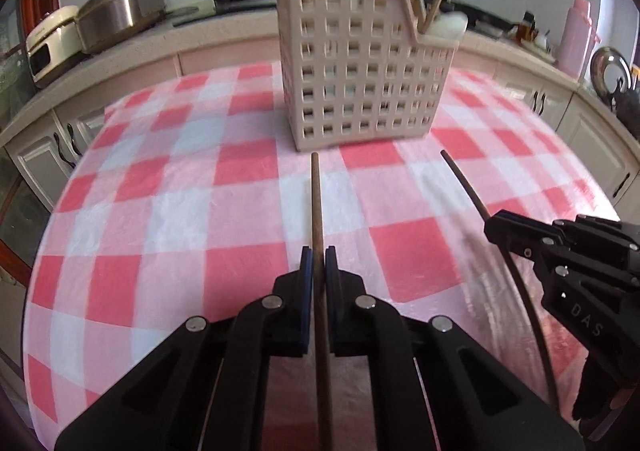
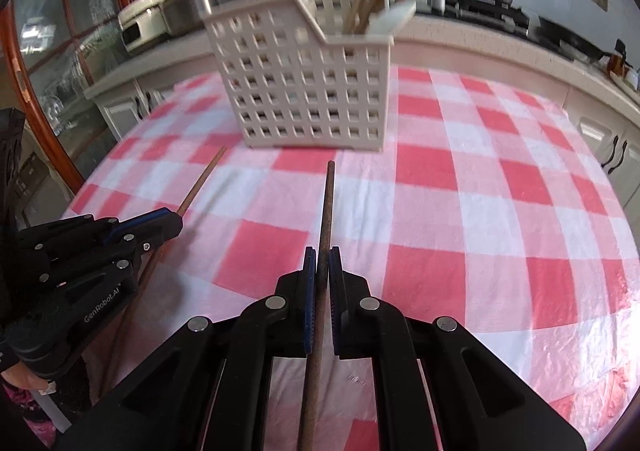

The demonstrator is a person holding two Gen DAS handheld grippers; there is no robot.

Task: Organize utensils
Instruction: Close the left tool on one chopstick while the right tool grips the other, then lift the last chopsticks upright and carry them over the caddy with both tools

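Kitchen cabinets and a pale counter ring a surface (image 1: 168,187) draped in glossy, crinkled red-and-white checked cloth. Straight ahead of both claws stands a beige plastic caddy (image 1: 360,79), box-shaped with a grid of square holes and a lower stepped compartment on its right side; thin pale wooden sticks lean out of both sections.

The left claw (image 1: 319,263) is pinched narrow on a slim, round brown chopstick (image 1: 316,203), its blue pads pressing either side. The stick runs forward from between the black fingers, its blunt tip ending just short of the caddy's base.

To its right, the right claw (image 2: 322,263) is likewise closed tight around a darker chopstick (image 2: 327,207) with a rougher, speckled surface, which also points toward the caddy and stops near its foot. From the left wrist view this stick looks thin, almost black and bowed by the lens.

Behind the caddy, dark lidded pots sit on a stove, with a steel cooker off to the left.
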